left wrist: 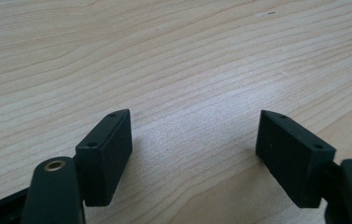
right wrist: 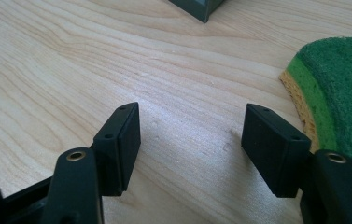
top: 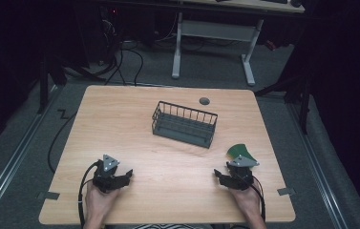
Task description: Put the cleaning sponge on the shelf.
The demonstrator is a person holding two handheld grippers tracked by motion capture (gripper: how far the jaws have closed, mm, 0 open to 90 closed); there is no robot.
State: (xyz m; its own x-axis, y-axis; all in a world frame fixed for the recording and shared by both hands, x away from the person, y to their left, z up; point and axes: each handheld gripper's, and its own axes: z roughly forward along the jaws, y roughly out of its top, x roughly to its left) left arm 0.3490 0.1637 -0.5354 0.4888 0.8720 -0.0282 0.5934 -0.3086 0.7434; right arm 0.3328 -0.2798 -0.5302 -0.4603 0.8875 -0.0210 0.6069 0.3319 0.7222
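Dark room, grey carpet, cables on the floor and the white legs of a second desk beyond the work area. Light wood table (top: 120, 119) takes up the middle of the high view, with a round grey cable port (top: 204, 100) near its far edge.

Wire basket (top: 184, 123), dark, rectangular, upright, stands a little past the table's centre, its long side slanted across the grain. Nothing can be made out inside it. One corner of it (right wrist: 197, 8) shows at the top of the right gripper view.

Sponge (top: 240, 151), green scouring face up with a yellow layer showing at its edge (right wrist: 339, 88), lies flat on the table toward the right, nearer the person than the basket and well apart from it. It sits just past the right gripper and slightly to that gripper's right.

Left gripper (top: 129, 174) held low over the near left of the table, hand behind it, cable trailing back. Jaws wide apart (left wrist: 194, 149); bare wood between them.

Right gripper (top: 217, 174) held low over the near right, pointing inward toward the other gripper. Jaws apart (right wrist: 191, 142), only wood between them; the sponge lies outside the right-hand jaw, close to it, and contact cannot be judged.
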